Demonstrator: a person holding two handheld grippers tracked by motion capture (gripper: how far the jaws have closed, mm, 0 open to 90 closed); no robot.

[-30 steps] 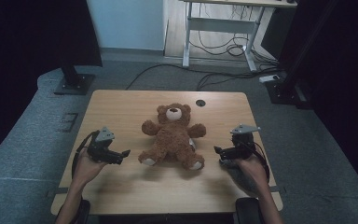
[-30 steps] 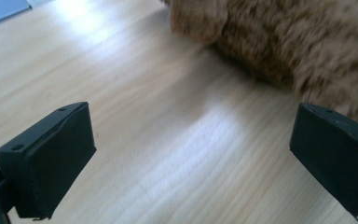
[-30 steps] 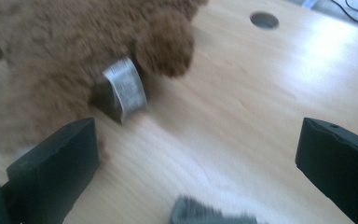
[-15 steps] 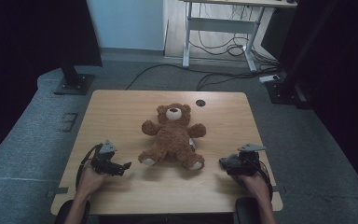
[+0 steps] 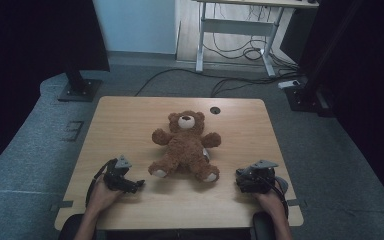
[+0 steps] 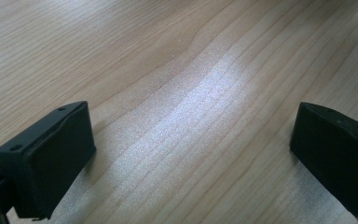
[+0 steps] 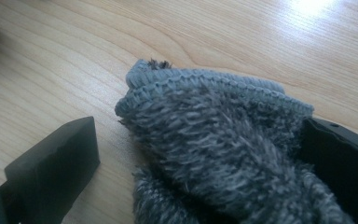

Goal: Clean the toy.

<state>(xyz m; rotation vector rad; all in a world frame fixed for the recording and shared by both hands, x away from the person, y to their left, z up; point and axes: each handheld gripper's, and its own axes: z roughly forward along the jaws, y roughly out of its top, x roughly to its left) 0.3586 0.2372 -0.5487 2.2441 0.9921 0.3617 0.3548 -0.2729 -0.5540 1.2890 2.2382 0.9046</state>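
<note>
A brown teddy bear (image 5: 186, 145) lies on its back in the middle of the wooden table (image 5: 130, 120), feet toward the near edge. My left gripper (image 5: 134, 184) rests low on the table left of the bear's foot. In the left gripper view it (image 6: 191, 154) is open over bare wood. My right gripper (image 5: 243, 180) sits right of the bear's other foot. In the right gripper view it (image 7: 200, 154) is open, and a grey fuzzy knitted cloth (image 7: 214, 121) lies between the jaws, against the right one and clear of the left one.
A small dark round hole (image 5: 215, 109) is in the tabletop behind the bear. Beyond the table stand a white desk frame (image 5: 240, 30) with cables on the floor, and a black stand base (image 5: 77, 90) at the back left.
Both hands have drawn the grippers back toward the near edge of the table and lower. The bear has not moved.
</note>
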